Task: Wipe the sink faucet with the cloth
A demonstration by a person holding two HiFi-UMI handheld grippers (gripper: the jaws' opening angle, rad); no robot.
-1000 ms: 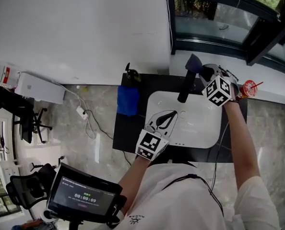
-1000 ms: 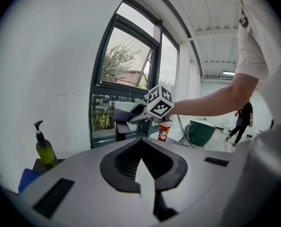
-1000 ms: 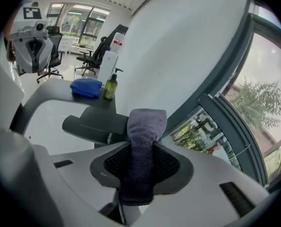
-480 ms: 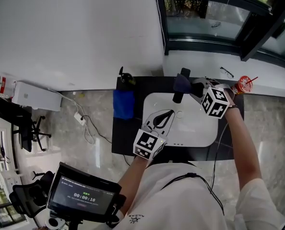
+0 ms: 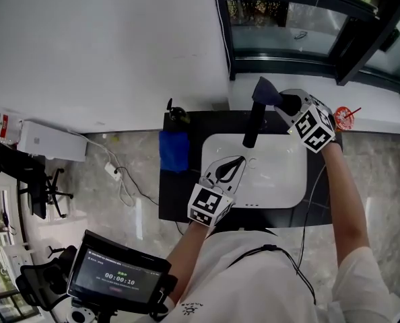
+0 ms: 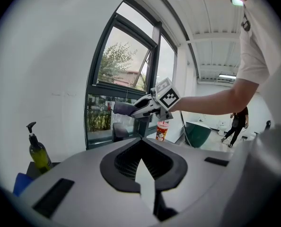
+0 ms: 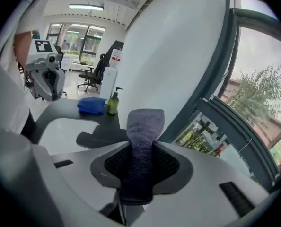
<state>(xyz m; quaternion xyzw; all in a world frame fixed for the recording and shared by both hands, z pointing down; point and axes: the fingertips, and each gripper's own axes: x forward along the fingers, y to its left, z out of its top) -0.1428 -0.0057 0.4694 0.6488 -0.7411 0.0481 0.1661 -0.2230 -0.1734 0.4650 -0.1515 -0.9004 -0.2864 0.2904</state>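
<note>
The right gripper [image 5: 283, 101] has its jaws clamped on a grey-purple cloth [image 5: 265, 91], which sticks out past the jaw tips. It holds the cloth at the top end of the black sink faucet [image 5: 253, 128], by the surface's back edge; whether cloth and faucet touch cannot be told. The left gripper [image 5: 240, 161] hangs over the white sink [image 5: 281, 194], jaws together with nothing between them. On the black surface [image 5: 180, 190], near its left edge, lie a blue rag [image 5: 172, 150] and a soap pump bottle [image 5: 177, 114]. A red cup [image 5: 349, 119] stands by the back right corner.
</note>
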